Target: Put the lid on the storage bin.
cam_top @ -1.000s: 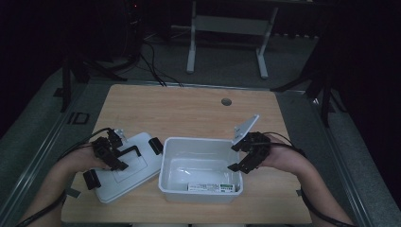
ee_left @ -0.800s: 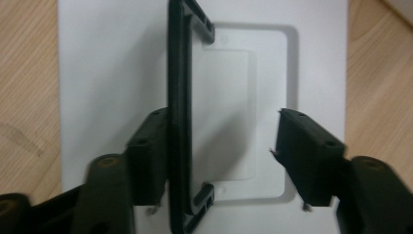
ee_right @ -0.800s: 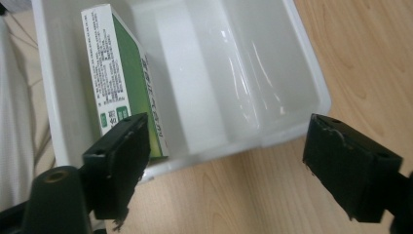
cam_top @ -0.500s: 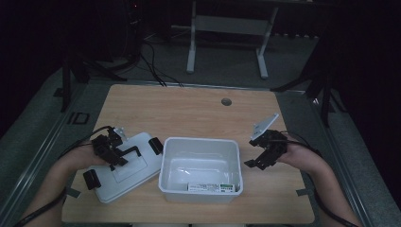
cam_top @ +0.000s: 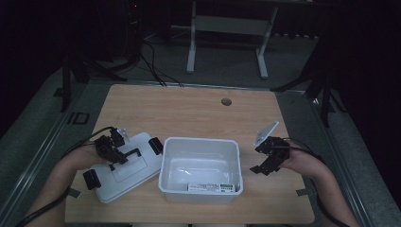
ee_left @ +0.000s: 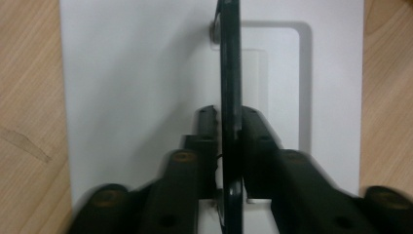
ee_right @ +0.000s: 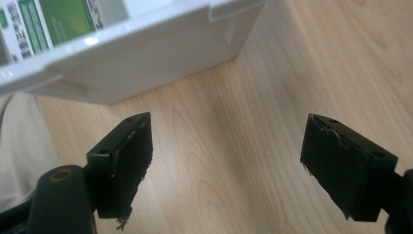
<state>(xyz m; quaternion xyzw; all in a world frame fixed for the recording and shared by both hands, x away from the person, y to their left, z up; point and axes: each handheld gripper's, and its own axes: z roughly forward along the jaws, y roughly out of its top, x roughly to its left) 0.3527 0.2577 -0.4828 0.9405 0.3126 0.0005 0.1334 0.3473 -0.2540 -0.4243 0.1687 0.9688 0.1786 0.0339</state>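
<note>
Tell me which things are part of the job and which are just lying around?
Part of the job:
lid
lid's black handle
white bin
left gripper, shut on the handle
right gripper, open

Just there:
label inside the bin
table

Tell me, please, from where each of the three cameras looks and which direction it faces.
High view: above the person's side of the table, facing forward and down; both forearms, left gripper, right gripper.
Left gripper view: on that gripper, looking down at the white lid; its jaws have just been closing and pinch the lid's black handle.
Right gripper view: on that gripper, facing bare tabletop beside the white bin; jaws apart.
Shared: the lid and bin appear from above too.
</note>
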